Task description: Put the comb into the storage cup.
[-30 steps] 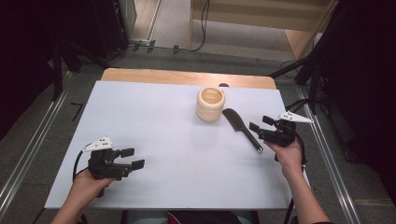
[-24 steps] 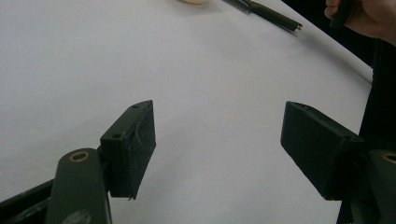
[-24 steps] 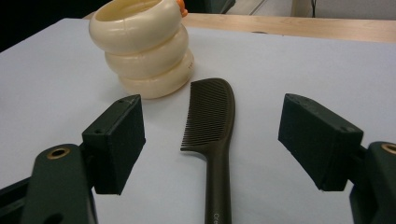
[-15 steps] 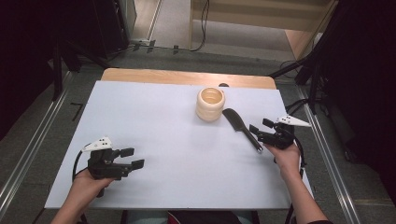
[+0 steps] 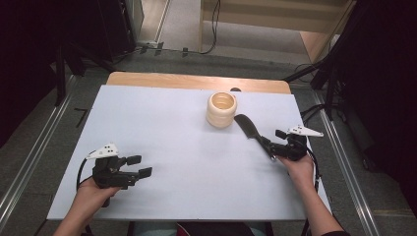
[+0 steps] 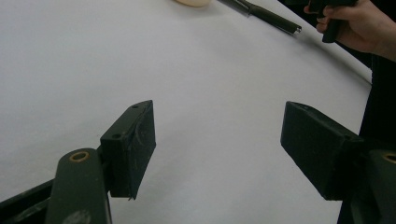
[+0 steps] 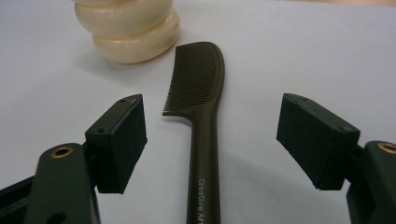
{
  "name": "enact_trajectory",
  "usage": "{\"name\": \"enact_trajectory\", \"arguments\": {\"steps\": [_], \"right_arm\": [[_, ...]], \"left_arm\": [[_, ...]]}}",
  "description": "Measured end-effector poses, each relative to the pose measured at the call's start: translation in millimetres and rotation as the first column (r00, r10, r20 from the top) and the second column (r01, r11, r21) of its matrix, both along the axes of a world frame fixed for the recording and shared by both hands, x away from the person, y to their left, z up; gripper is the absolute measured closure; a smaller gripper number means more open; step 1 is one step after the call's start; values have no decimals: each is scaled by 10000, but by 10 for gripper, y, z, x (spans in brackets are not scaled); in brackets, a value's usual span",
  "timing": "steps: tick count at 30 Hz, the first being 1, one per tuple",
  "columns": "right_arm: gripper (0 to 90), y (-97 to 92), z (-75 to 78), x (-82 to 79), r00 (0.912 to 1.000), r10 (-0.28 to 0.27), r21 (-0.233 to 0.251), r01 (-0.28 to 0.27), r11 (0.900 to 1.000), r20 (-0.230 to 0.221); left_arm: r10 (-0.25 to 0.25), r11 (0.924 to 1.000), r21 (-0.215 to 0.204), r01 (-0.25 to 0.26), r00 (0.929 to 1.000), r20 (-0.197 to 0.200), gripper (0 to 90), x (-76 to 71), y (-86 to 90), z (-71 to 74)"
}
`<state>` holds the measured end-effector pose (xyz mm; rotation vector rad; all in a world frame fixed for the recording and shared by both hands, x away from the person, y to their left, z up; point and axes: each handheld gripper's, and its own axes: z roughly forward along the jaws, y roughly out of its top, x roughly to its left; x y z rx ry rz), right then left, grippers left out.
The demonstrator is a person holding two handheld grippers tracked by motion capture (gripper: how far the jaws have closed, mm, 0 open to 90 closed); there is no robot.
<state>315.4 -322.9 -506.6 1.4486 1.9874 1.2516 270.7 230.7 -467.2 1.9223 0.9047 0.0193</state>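
Comb (image 7: 204,112), dark brown with a long straight handle, lies flat on the white table (image 5: 187,123) at its right side, teeth end pointing up towards a cream ribbed cup (image 5: 222,109) that stands upright just beside it. In the right gripper view the handle runs up between the two black jaws, which are spread wide on either side of it and touch nothing; pale lettering shows on the handle near the bottom edge. From above, the right gripper (image 5: 273,142) sits at the handle's near end, held in the person's right hand (image 5: 298,167). Over at the table's left front, the left gripper (image 5: 139,165) rests low over bare white surface, well apart from the comb, its jaws likewise spread with nothing between them
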Motion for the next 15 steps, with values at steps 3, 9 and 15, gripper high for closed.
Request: {"name": "enact_trajectory", "arguments": {"steps": [3, 9, 15], "right_arm": [[235, 5, -33, -9, 9999, 125, -115, -125, 9999, 25], [247, 2, -83, -19, 9999, 62, -89, -63, 9999, -118], [284, 27, -147, -37, 9996, 126, -440, -137, 9989, -243]], "left_arm": [[-36, 10000, -3, 36, 10000, -3, 273, 5, -6, 1], [-74, 10000, -2, 74, 10000, 36, 273, 21, -21, 3], [-82, 10000, -20, 82, 9999, 67, 273, 35, -31, 4]]}}
